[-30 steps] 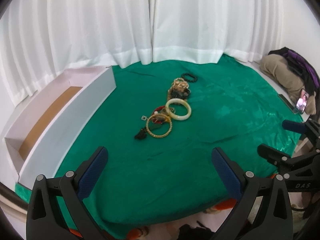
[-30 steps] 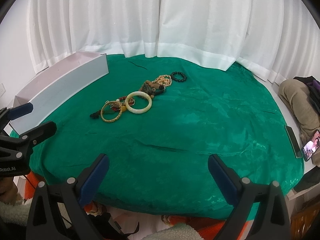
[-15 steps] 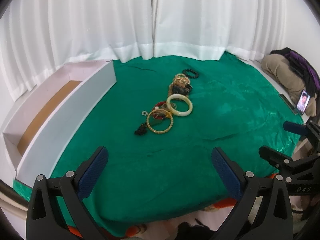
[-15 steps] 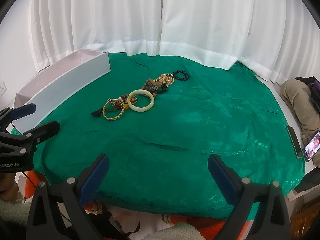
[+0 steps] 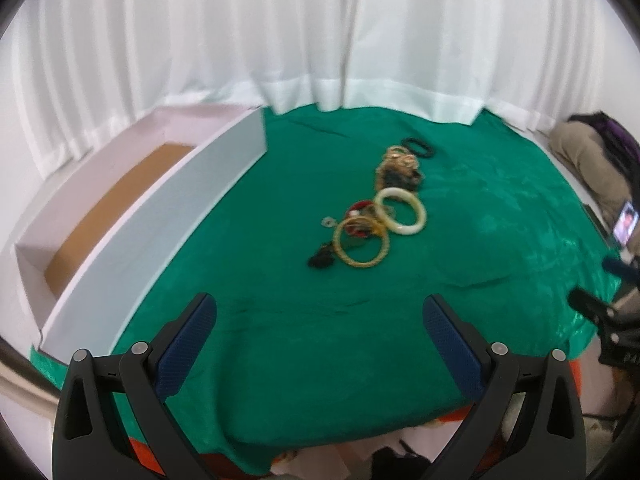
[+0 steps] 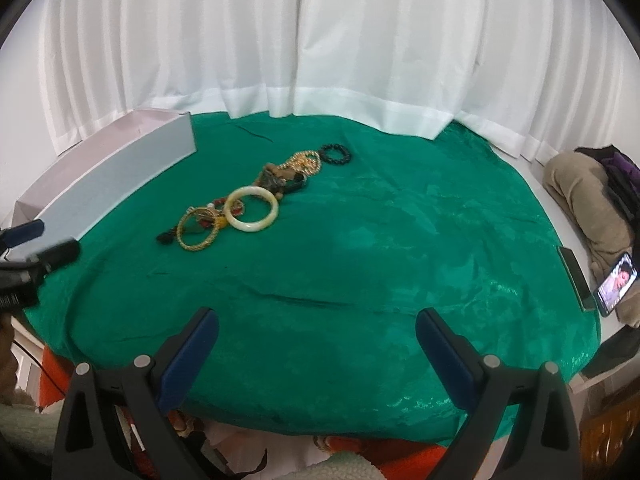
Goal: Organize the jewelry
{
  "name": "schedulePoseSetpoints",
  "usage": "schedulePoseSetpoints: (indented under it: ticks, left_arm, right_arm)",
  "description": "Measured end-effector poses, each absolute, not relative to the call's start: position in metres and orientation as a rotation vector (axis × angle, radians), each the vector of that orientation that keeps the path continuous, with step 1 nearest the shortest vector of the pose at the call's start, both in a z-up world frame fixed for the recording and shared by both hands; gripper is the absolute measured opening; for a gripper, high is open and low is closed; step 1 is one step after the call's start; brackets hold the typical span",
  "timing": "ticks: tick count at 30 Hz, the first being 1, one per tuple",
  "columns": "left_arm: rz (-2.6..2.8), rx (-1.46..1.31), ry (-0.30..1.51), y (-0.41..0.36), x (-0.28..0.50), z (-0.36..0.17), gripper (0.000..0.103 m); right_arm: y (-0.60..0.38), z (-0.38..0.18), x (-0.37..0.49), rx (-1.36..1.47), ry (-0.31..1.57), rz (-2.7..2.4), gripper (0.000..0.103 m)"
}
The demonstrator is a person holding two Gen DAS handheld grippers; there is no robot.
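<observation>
L wrist view: left gripper (image 5: 320, 316) at 6 o'clock, jaws spread wide, nothing between them, hovering over near edge of green cloth (image 5: 280, 360). Jewelry laid in a line at approx centre, running toward 1 o'clock. Nearest: small dark tassel piece (image 5: 321, 259), touching gold bangle (image 5: 361, 244). Red beaded piece (image 5: 359, 211) lies partly inside/behind that bangle; small silver ring charm (image 5: 327, 222) just beside it at its 9 o'clock. Cream jade bangle (image 5: 401, 211) next, overlapping gold bangle's far rim. Beyond: tangle of gold chain and dark pieces (image 5: 398, 168), then black bead bracelet (image 5: 418, 147) farthest. Long white box (image 5: 160, 216) w/ brown floor at 9–10 o'clock, open top, well apart from jewelry. White curtain (image 5: 280, 40) across 12 o'clock. Right gripper (image 5: 616, 288) peeks in at 3 o'clock, blurred. Phone (image 5: 625, 227) w/ lit screen at 3 o'clock, off cloth.

R wrist view: right gripper (image 6: 318, 320) at 6 o'clock, jaws released wide, empty, above cloth's near edge. Same jewelry line at 10–12 o'clock: gold bangle (image 6: 199, 232), cream jade bangle (image 6: 251, 209), chain tangle (image 6: 292, 174), black bead bracelet (image 6: 336, 154). White box (image 6: 120, 184) at 9–10 o'clock. Left gripper (image 6: 36, 248) at 9 o'clock, fingers apart, empty. Phone (image 6: 616, 284) at 3 o'clock beside tan bundle (image 6: 580, 196).
</observation>
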State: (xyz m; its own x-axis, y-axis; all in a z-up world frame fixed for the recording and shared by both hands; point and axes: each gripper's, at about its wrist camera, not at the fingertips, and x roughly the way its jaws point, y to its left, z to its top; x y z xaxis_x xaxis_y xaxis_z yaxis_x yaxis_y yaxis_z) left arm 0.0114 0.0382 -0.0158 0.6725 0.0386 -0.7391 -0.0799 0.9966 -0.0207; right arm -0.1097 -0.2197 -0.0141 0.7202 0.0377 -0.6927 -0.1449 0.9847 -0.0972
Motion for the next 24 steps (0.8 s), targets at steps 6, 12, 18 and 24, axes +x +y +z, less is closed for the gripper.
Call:
schedulePoseSetpoints:
  ticks: [6, 12, 18, 24]
  left_arm:
    - [0.041, -0.2, 0.961, 0.078, 0.037, -0.045, 0.102]
    - [-0.121, -0.059, 1.002, 0.039, 0.07, -0.062, 0.102]
    - [-0.209, 0.199, 0.999, -0.006, 0.132, -0.092, 0.102]
    - [-0.243, 0.194, 1.092, -0.011, 0.18, -0.128, 0.102]
  right_arm:
    - [-0.219, -0.031, -0.106, -0.143, 0.81, 0.116, 0.101]
    - [-0.214, -0.035, -0.108, -0.155, 0.819, 0.132, 0.101]
    - [-0.214, -0.036, -0.11, -0.155, 0.818, 0.131, 0.101]
    - [-0.223, -0.04, -0.112, -0.136, 0.826, 0.114, 0.101]
